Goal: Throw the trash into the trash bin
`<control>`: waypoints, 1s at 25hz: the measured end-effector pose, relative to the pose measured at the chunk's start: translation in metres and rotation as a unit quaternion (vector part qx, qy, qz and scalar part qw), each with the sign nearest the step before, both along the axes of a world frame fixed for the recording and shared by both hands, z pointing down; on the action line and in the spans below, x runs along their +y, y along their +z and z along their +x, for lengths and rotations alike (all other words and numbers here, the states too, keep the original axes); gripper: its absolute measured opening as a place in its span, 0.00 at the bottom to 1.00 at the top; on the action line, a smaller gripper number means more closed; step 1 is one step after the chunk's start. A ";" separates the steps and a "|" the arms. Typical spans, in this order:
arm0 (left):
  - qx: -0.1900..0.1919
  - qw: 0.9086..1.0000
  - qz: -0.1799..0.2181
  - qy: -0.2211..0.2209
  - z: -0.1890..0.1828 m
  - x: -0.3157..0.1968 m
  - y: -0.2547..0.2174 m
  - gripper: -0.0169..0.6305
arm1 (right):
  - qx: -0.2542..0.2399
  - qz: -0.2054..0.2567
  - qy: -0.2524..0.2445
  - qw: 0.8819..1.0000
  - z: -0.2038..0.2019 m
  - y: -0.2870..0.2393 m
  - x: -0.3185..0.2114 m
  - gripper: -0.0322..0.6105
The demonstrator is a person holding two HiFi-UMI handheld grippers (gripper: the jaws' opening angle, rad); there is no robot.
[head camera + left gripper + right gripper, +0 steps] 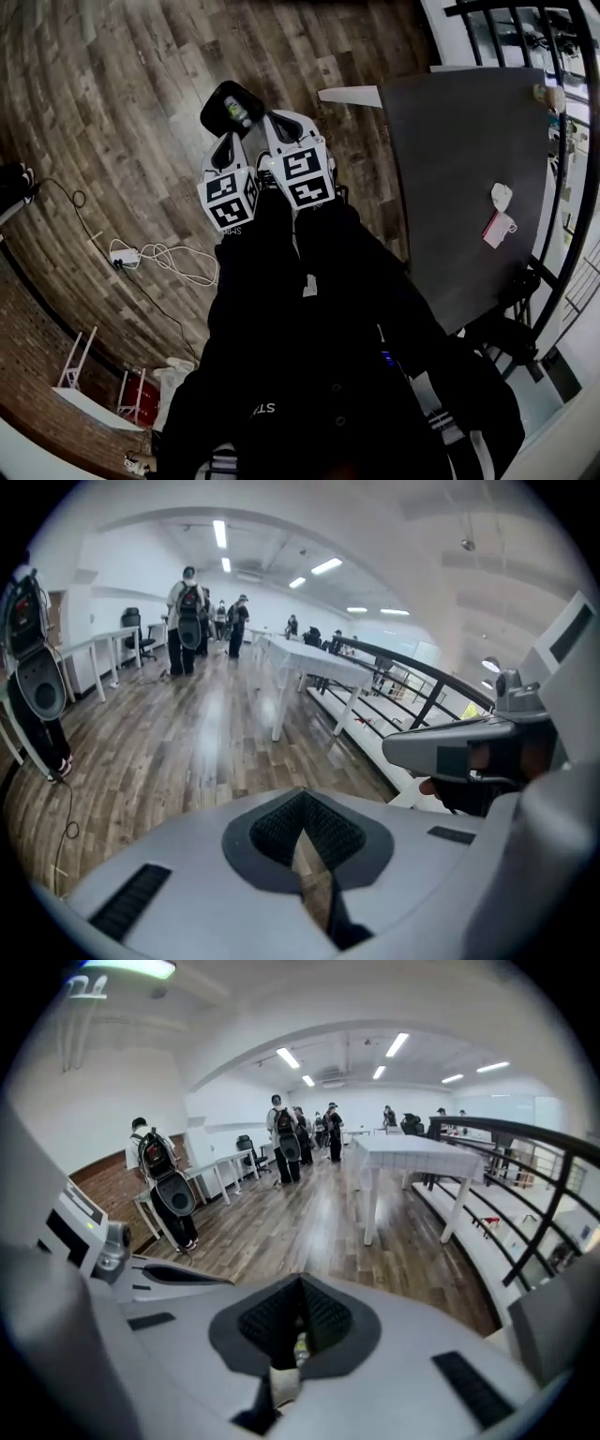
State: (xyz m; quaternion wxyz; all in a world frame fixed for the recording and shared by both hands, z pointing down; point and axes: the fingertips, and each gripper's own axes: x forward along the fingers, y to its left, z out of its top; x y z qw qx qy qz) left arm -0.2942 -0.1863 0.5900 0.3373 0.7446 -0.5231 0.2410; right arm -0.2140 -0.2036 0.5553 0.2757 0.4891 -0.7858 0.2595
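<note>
so the trash (237, 113), some small greenish-white bottle-looking thing, is lying inside the black bin (216, 117), just past the tips of my two grippers and lower down. My left gripper (300, 832) is pinched together on nothing, and my right gripper (300, 1321) is the same, right beside it. Further out past the right one there's a grey table (450, 141) with crumpled white paper (502, 196) and a pink scrap (494, 230)

ahead: open wood floor (141, 103) | right: grey table (450, 187), railing (497, 7) | left: cable (183, 265)
</note>
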 end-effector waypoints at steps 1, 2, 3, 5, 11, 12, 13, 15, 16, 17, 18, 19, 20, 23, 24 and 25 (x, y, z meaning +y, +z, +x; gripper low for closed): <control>-0.001 1.000 0.014 0.004 0.004 0.000 -0.017 0.03 | -0.002 0.013 0.006 1.000 0.005 -0.017 0.002 0.07; -0.003 1.000 0.028 0.010 0.009 0.000 -0.034 0.03 | -0.003 0.026 0.012 1.000 0.010 -0.033 0.005 0.07; -0.004 0.999 0.042 0.018 0.015 0.001 -0.051 0.03 | -0.003 0.039 0.016 0.999 0.015 -0.050 0.008 0.07; -0.005 0.997 0.069 0.035 0.030 0.001 -0.084 0.03 | -0.002 0.066 0.025 0.998 0.026 -0.082 0.013 0.07; 0.008 0.986 0.138 0.089 0.079 0.007 -0.172 0.03 | 0.002 0.143 0.082 0.986 0.075 -0.167 0.028 0.07; 0.012 0.984 0.146 0.097 0.088 0.012 -0.185 0.03 | 0.005 0.155 0.092 0.984 0.085 -0.180 0.033 0.07; 0.017 0.982 0.155 0.105 0.098 0.016 -0.197 0.03 | 0.010 0.167 0.102 0.981 0.096 -0.194 0.039 0.07; 0.025 0.977 0.171 0.123 0.118 0.026 -0.221 0.03 | 0.021 0.191 0.124 0.974 0.119 -0.219 0.054 0.07; 0.029 0.974 0.180 0.135 0.131 0.031 -0.231 0.03 | 0.025 0.201 0.139 0.969 0.132 -0.230 0.062 0.07; 0.032 0.970 0.189 0.149 0.144 0.035 -0.240 0.03 | 0.027 0.210 0.155 0.965 0.146 -0.240 0.070 0.07; 0.036 0.966 0.196 0.163 0.157 0.039 -0.248 0.03 | 0.029 0.219 0.172 0.960 0.160 -0.249 0.078 0.07; 0.038 0.963 0.203 0.175 0.170 0.044 -0.256 0.03 | 0.031 0.225 0.187 0.956 0.173 -0.256 0.086 0.07; 0.041 0.960 0.207 0.183 0.182 0.050 -0.263 0.03 | 0.032 0.230 0.200 0.952 0.185 -0.263 0.095 0.07; 0.052 0.953 0.219 0.204 0.218 0.068 -0.283 0.03 | 0.038 0.241 0.235 0.941 0.221 -0.281 0.122 0.07; 0.057 0.949 0.224 0.214 0.231 0.074 -0.291 0.03 | 0.041 0.245 0.248 0.937 0.233 -0.287 0.130 0.07; 0.062 0.945 0.228 0.225 0.246 0.080 -0.298 0.03 | 0.044 0.248 0.260 0.932 0.245 -0.294 0.139 0.07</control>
